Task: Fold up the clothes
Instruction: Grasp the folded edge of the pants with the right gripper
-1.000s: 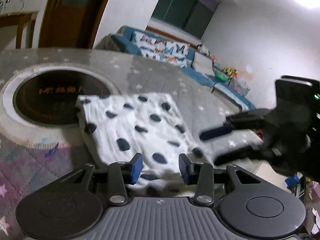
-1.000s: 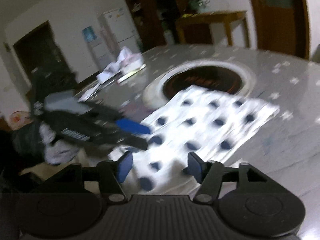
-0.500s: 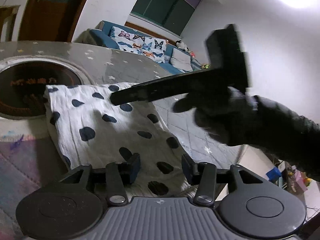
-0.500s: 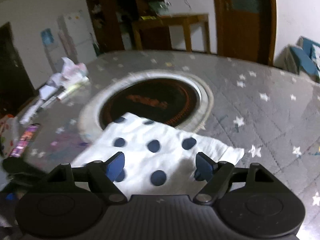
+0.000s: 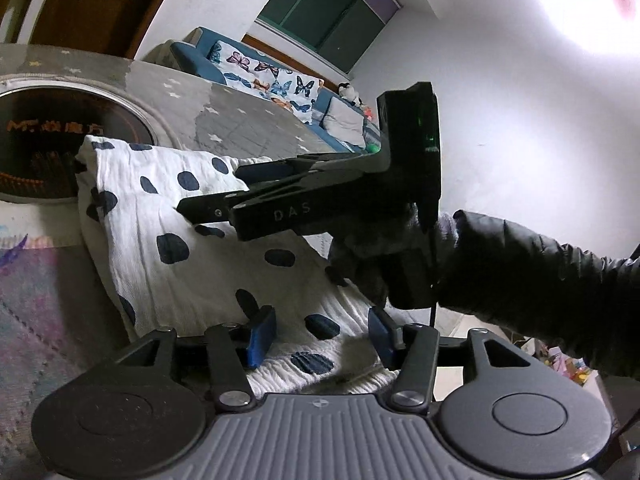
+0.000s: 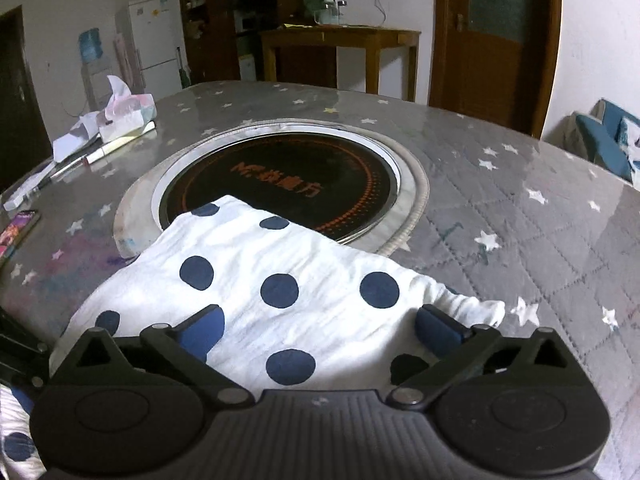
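Dotted cloth point(image 6: 280, 280) folded | both fingers opening, unpinched | tissue box point(image 6: 128, 114) right-view only

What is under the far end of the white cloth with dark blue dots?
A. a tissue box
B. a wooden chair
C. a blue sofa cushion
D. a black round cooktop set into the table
D: in the right wrist view the far end of the white cloth with dark blue dots lies over the edge of the black round cooktop, which is set into the grey star-patterned table.
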The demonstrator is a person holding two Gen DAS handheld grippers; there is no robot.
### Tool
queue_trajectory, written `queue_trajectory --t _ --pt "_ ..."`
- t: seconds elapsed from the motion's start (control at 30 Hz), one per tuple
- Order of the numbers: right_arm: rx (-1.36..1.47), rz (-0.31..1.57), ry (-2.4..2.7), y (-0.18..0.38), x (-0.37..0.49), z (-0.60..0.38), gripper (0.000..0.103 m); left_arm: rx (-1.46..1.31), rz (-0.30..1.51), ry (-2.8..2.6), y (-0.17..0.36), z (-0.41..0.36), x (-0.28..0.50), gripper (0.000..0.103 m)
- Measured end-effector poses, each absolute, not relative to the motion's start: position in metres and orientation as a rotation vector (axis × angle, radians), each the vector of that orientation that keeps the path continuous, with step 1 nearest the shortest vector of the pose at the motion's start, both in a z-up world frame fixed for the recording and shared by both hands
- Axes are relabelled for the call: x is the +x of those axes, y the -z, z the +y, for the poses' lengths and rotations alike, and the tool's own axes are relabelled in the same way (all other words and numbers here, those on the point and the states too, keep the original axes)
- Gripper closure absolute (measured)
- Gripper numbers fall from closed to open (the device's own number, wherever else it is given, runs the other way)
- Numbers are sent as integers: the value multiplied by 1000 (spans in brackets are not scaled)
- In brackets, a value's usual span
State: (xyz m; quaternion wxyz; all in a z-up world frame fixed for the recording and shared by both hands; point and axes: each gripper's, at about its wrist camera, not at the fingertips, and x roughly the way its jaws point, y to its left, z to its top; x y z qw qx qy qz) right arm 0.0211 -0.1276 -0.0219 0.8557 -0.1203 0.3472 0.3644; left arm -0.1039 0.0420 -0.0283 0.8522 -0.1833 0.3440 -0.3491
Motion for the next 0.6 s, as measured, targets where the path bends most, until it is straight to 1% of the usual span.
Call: queue_trajectory --t 0.07,0.13,0.23,0.6 --pt "-248 718 -767 23 21 -128 0 -393 723 742 29 42 -102 45" --pt "-244 706 -769 25 22 -128 0 -402 721 753 30 42 -102 39" --pt "-248 674 -767 28 19 -127 0 -403 715 769 29 40 -102 33" --pt "-261 653 -764 30 17 -126 0 -419 699 801 24 39 -103 21"
